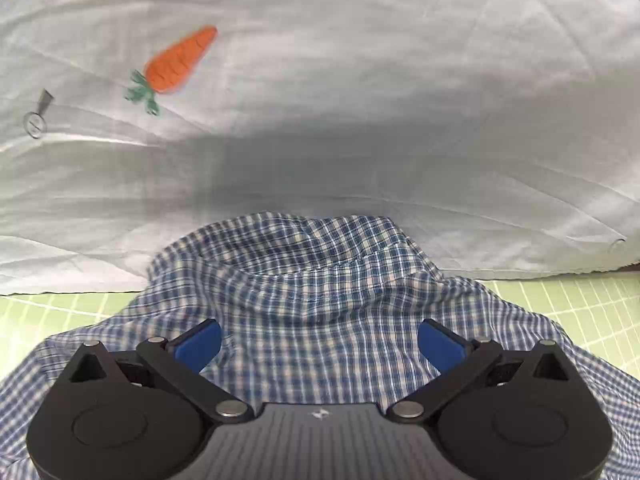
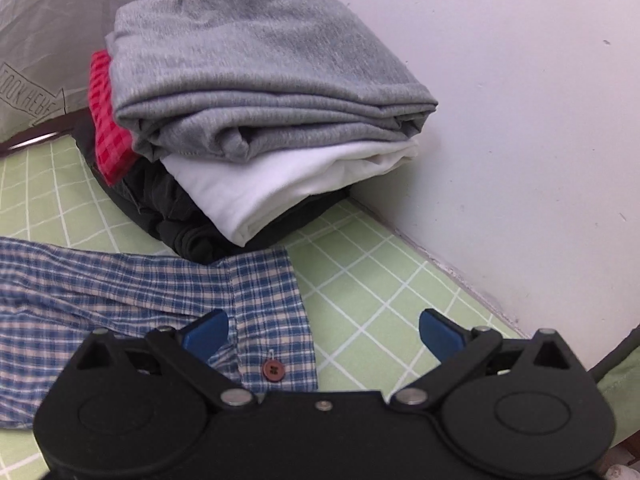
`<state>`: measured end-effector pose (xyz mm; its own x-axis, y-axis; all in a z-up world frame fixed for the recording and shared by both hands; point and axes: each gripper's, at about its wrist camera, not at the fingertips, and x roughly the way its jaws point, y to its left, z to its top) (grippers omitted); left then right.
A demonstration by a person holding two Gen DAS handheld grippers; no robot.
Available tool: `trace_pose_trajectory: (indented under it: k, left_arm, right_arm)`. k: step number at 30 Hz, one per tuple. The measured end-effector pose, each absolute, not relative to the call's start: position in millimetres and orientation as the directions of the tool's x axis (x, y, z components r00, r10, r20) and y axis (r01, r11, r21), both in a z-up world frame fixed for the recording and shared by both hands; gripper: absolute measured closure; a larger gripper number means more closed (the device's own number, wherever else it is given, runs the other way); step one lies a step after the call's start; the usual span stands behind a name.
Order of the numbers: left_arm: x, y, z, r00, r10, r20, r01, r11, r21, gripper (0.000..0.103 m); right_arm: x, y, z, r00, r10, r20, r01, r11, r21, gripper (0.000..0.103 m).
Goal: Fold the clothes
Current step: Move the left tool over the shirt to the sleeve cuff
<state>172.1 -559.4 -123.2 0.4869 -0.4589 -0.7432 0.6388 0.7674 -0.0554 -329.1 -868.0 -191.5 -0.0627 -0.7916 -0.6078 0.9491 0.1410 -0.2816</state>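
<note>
Green squared mat (image 2: 380, 280) covers the table, and on it lies the blue-and-white checked cotton shirt (image 1: 320, 280), spread out flat. Its cuff with a small brown button (image 2: 272, 369) sits under the right gripper (image 2: 323, 334), whose blue fingers are wide apart. Over the shirt's collar, the left gripper (image 1: 320, 346) is spread apart too. Nearby sits a pile of folded clothes (image 2: 260, 112), grey on top. Behind hangs a white sheet with an orange carrot picture (image 1: 180, 62).

Right side's tight: stack of folded clothes (image 2: 264, 120) fills the mat's (image 2: 380, 292) far corner against the wall (image 2: 520, 120). Bare mat between them. Far edge blocked by white cloth (image 1: 360, 100).
</note>
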Motion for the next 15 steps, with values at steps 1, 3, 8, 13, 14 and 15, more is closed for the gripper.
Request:
trace_pose_trajectory:
  k: [1,3,8,13,14,15]
  left_arm:
    - [163,-546,-115,0.497,-0.462,-0.735,0.641,0.766,-0.048,0.000]
    - [142,-514,-104,0.516,-0.455,-0.725,0.635,0.772,-0.033,0.000]
    - [81,-410,-103,0.564,-0.357,-0.745,0.565,0.824,0.033,0.000]
    - [27,-300,-118,0.556,-0.242,-0.795,0.469,0.881,0.060,0.000]
    - [20,-279,-121,0.554,-0.216,-0.804,0.449,0.891,0.070,0.000]
    - [15,-260,-124,0.555,-0.190,-0.810,0.428,0.900,0.083,0.000]
  right_arm:
    - [-330,-861,-186,-0.048,-0.793,-0.608,0.955,0.141,-0.260,0.000]
    - [-329,-840,-179,0.004,-0.782,-0.623,0.963,0.172,-0.209,0.000]
    - [-313,-771,-172,0.204,-0.710,-0.674,0.928,0.360,-0.098,0.000]
    - [-283,-676,-179,0.393,-0.582,-0.712,0.808,0.589,-0.035,0.000]
    - [-279,-658,-182,0.413,-0.563,-0.716,0.778,0.627,-0.044,0.000]
    - [-273,-640,-185,0.435,-0.537,-0.723,0.746,0.664,-0.044,0.000]
